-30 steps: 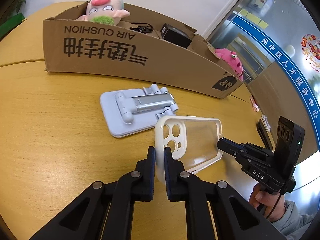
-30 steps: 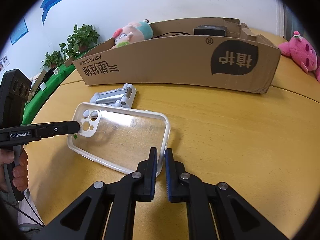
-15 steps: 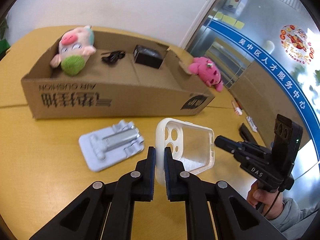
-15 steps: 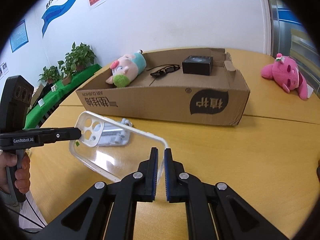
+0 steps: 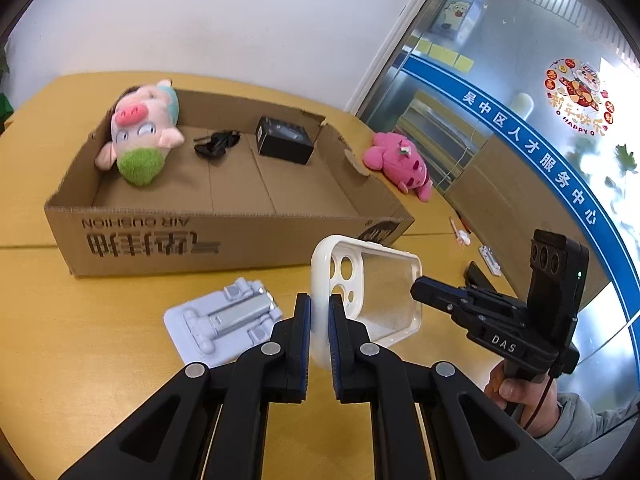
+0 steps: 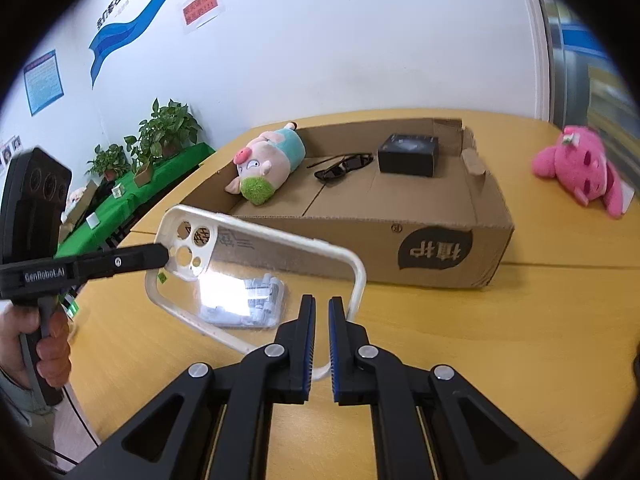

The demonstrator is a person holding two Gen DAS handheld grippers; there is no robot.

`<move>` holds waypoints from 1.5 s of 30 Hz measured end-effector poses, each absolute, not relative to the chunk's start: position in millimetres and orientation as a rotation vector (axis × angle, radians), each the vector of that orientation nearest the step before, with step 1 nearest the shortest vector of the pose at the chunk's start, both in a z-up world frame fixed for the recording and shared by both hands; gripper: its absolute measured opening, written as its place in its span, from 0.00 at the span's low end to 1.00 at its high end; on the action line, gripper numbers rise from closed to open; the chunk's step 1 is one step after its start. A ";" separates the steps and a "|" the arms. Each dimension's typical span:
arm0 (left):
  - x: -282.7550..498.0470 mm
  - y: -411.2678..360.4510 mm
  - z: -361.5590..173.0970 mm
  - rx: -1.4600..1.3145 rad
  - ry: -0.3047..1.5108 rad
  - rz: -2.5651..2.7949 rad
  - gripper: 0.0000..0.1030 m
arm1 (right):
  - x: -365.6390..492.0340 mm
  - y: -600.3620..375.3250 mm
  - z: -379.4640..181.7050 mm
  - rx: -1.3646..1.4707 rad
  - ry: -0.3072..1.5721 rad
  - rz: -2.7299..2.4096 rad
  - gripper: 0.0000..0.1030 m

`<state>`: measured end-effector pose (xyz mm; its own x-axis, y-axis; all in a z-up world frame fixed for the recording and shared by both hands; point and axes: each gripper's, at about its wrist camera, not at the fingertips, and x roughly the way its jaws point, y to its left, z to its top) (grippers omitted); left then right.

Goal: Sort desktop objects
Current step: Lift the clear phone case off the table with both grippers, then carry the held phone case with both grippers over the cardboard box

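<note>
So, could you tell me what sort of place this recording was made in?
Probably an office or public service centre: a yellow wooden table, potted plants along the wall, notice posters, and a glass partition with a blue banner in Chinese lettering.

Clear white-rimmed phone case (image 5: 374, 292), aloft, tilted

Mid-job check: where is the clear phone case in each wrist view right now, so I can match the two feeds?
Left wrist view: the phone case sits at centre, just beyond the left claw, which grips its camera end.
Right wrist view: it spans left of centre, its near rim in the right claw.
Shared landmark: the cardboard box behind it.
</note>
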<state>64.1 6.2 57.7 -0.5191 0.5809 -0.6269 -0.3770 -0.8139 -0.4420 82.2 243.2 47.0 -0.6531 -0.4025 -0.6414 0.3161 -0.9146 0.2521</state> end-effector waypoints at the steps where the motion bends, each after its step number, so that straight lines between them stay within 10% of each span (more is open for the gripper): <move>1: 64.3 5.7 51.2 -1.108 -0.347 2.306 0.07 | 80.0 244.0 44.2 1.034 -0.177 -2.526 0.18; 5: 71.1 6.7 21.9 -1.209 -0.372 2.271 0.07 | 80.2 238.8 29.4 1.100 -0.140 -2.509 0.51; 15: 93.9 4.4 -21.3 -1.382 -0.408 2.272 0.07 | 91.6 246.8 -29.1 1.437 -0.050 -2.475 0.51; 18: 96.5 3.6 -27.7 -1.410 -0.412 2.277 0.07 | 98.3 240.7 -29.3 1.426 0.020 -2.494 0.50; 23: 100.4 6.4 -32.0 -1.431 -0.406 2.279 0.08 | 108.5 220.5 -29.2 1.364 0.154 -2.481 0.08; 45: 70.7 -16.4 76.1 -1.070 -0.360 2.410 0.08 | 79.4 219.9 79.5 0.970 0.125 -2.614 0.07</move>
<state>70.7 -16.4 76.1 -0.5820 0.5209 -0.6245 -0.3155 -0.8524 -0.4170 79.4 219.9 79.5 -0.7049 -0.2915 -0.6466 0.3516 -0.9353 0.0383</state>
